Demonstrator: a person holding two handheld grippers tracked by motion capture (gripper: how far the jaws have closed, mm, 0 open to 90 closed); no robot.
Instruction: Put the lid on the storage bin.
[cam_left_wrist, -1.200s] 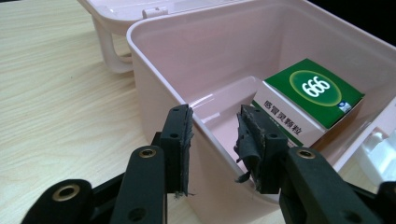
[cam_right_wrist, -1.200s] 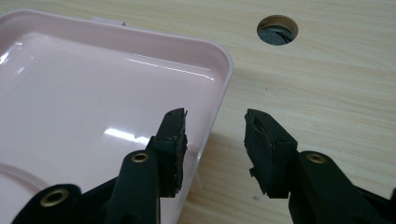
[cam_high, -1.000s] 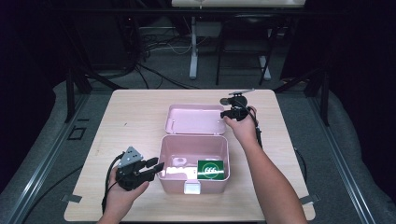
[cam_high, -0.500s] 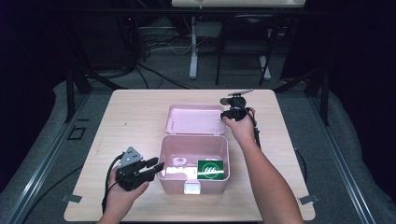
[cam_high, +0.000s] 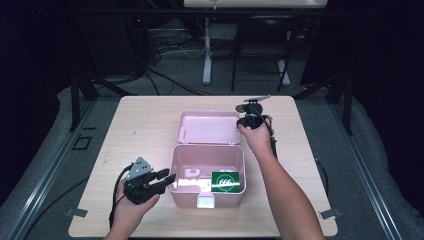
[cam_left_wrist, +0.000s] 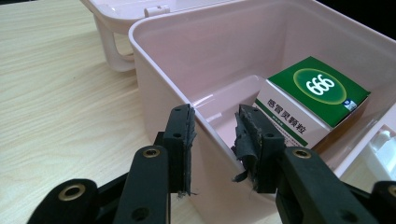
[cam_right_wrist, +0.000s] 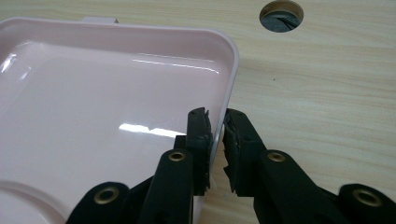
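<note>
A pink box (cam_high: 207, 148) stands open at the table's front, its lid (cam_high: 207, 127) laid back flat behind it. Inside at the right lies a green and white carton (cam_high: 225, 181) marked 666 (cam_left_wrist: 317, 88). My left gripper (cam_high: 167, 179) straddles the box's left wall (cam_left_wrist: 154, 79). Its jaws have just been closing a little, one outside and one inside, and a gap still shows at the pads (cam_left_wrist: 214, 135). My right gripper (cam_high: 243, 124) is at the lid's right edge. Its jaws have just been closing and now pinch the lid's rim (cam_right_wrist: 107, 93) between the pads (cam_right_wrist: 215, 126).
A white latch (cam_high: 205, 201) sits on the box's front wall. A round cable hole (cam_right_wrist: 281, 14) opens in the wooden table beyond the lid. Bare tabletop (cam_high: 140, 125) lies left of the box, and cables and stand legs are on the floor behind.
</note>
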